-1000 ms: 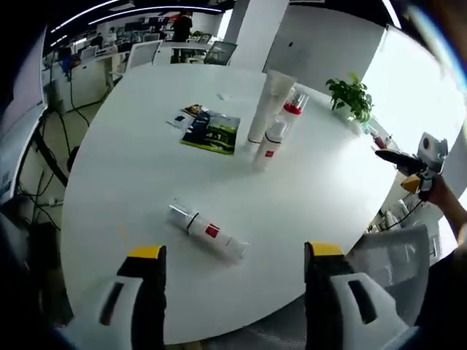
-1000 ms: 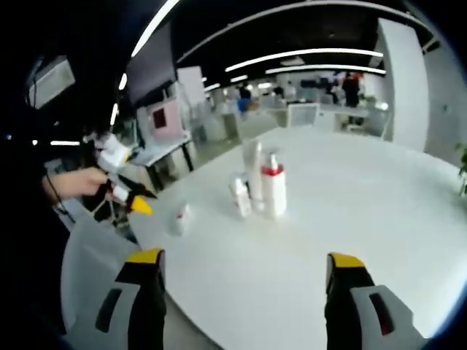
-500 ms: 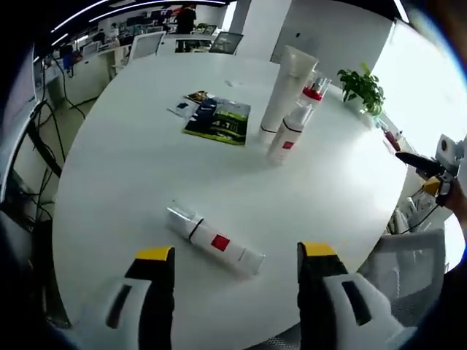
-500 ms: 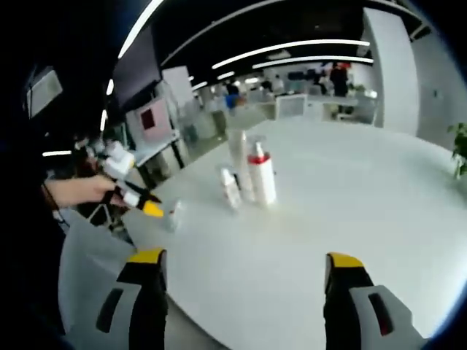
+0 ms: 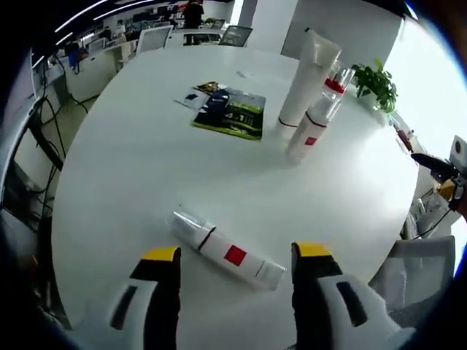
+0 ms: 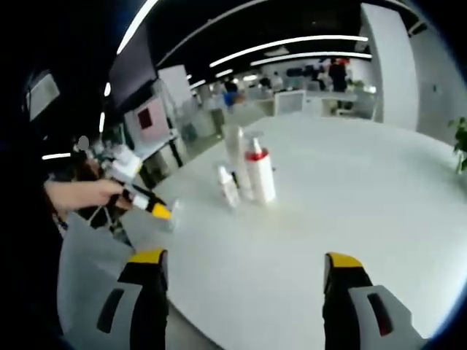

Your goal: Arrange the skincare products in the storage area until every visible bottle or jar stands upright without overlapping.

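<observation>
Open-plan office, ceiling strip lights. Round white tabletop (image 5: 131, 146). Magazine (image 5: 228, 114) beside upright tall tube (image 5: 308, 76), two bottles (image 5: 315, 122) touching it. One bottle (image 5: 226, 249) lies flat near left gripper (image 5: 235, 257); right gripper (image 6: 246, 263): both jaws open, empty.

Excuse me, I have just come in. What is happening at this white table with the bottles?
A person holds a claw in each hand and is tidying skincare products on a round white table. The left claw, open, is over a white tube lying on its side near the table edge. Three other containers stand upright together farther away: a tall tube, a pump bottle with red collar and a small bottle. The right claw is open and holds nothing. A magazine lies nearby.
</observation>
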Demonstrator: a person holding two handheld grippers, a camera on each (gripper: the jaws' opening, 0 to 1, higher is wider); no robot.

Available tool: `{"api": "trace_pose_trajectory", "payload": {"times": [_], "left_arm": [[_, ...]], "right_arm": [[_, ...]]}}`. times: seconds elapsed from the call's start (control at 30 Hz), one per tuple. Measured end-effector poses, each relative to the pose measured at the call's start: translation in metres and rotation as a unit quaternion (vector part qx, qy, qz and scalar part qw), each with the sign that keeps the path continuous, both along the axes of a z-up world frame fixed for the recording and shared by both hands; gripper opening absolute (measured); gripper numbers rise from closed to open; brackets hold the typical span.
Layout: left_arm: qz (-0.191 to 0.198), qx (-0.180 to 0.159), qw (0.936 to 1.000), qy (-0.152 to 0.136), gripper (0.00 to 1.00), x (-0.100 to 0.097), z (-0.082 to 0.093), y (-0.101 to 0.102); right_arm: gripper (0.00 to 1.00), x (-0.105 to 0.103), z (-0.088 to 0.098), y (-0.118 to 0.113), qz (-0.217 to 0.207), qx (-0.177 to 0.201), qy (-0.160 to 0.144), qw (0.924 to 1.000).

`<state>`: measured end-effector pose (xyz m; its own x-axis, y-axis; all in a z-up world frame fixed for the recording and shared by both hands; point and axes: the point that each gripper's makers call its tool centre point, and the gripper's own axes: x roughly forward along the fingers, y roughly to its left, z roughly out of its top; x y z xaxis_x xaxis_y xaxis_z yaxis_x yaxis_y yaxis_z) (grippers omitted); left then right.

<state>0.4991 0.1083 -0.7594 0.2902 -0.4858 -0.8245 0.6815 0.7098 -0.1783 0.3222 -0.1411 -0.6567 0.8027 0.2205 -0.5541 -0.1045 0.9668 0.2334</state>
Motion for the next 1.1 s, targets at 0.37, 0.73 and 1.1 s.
{"api": "trace_pose_trajectory", "payload": {"times": [0.37, 0.73, 1.1], "left_arm": [[-0.001, 0.012, 0.9999, 0.006, 0.53, 0.001, -0.013, -0.002], [-0.012, 0.025, 0.9996, 0.011, 0.50, 0.002, -0.021, -0.004], [-0.022, 0.040, 0.9990, -0.003, 0.42, 0.011, -0.023, 0.001]], "right_arm": [[0.89, 0.001, -0.001, -0.003, -0.001, 0.003, 0.003, 1.0000], [0.87, 0.004, -0.002, -0.002, 0.002, 0.005, 0.006, 1.0000], [0.87, 0.002, -0.003, -0.003, 0.000, 0.006, 0.008, 1.0000]]}}
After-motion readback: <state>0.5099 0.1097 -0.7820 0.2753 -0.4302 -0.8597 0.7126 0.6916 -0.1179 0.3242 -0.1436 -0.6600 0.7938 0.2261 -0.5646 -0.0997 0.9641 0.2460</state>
